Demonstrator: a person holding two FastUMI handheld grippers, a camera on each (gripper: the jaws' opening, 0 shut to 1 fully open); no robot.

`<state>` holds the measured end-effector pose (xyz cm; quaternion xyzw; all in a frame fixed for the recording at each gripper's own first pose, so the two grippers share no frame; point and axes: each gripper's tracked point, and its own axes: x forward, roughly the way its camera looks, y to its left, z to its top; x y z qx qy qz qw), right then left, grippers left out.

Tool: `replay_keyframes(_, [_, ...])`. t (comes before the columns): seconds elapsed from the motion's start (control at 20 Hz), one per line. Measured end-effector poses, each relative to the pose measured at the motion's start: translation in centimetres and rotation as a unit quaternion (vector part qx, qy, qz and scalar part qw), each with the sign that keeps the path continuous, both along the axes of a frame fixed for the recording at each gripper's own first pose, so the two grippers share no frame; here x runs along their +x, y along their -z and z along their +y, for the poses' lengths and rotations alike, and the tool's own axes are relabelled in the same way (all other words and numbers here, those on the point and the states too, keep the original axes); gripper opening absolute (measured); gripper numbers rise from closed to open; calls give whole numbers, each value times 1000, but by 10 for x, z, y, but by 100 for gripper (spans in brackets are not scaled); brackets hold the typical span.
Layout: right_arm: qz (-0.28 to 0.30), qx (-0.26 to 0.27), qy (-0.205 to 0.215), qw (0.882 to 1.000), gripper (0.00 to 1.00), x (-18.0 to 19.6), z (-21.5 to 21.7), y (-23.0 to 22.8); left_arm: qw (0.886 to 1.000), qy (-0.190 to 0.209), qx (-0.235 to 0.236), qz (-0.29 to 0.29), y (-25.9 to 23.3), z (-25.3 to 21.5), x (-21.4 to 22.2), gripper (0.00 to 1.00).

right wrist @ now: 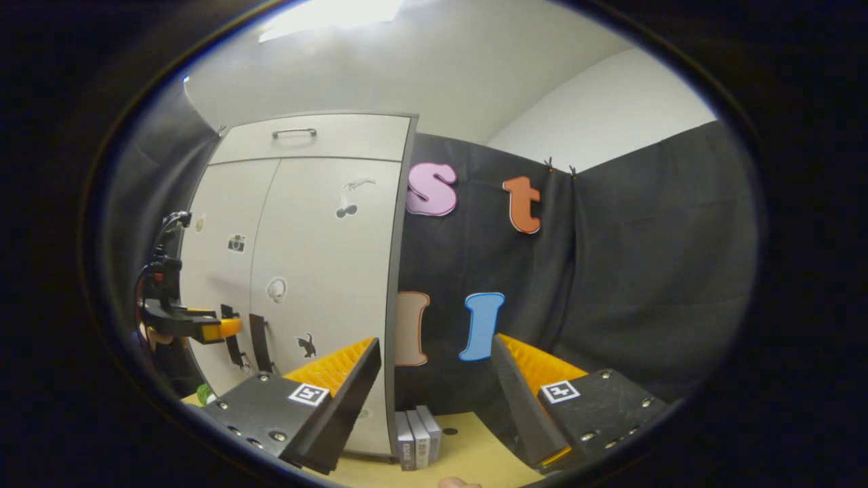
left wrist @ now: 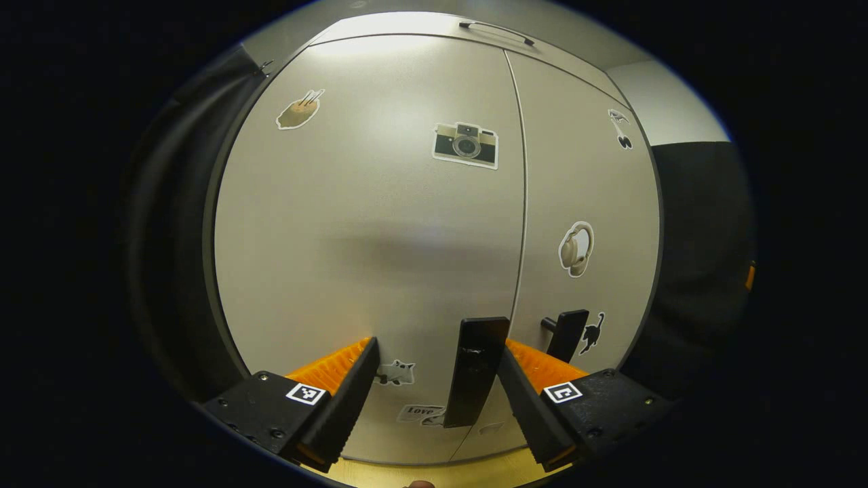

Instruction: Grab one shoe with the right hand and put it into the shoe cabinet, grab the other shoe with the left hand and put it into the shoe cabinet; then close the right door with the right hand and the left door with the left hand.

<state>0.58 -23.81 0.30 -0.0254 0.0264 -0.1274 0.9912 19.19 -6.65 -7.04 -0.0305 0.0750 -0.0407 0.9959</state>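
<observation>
Left gripper (left wrist: 434,366): fingers spread wide, nothing between them pressed; pointed level and forward, both fingers at about equal height. Right gripper (right wrist: 434,369): fingers likewise wide apart, gripping nothing, held level. In the right gripper view the left gripper (right wrist: 217,329) sits far off at left, horizontal, with part of a hand (right wrist: 157,337) behind it.

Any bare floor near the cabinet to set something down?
Yes: the wooden floor right of the shoe cabinet, between the small grey boxes at its corner and the booth wall. Crowded: the front by the door handles, where the left gripper sits; the right gripper hangs over the free patch.
</observation>
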Motion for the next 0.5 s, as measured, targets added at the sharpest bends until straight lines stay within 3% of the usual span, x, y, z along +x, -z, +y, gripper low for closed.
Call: replay_keyframes(0.5, [16, 16, -24, 999, 97, -6, 19, 11, 1000, 8, -1, 3, 0, -3, 1, 100])
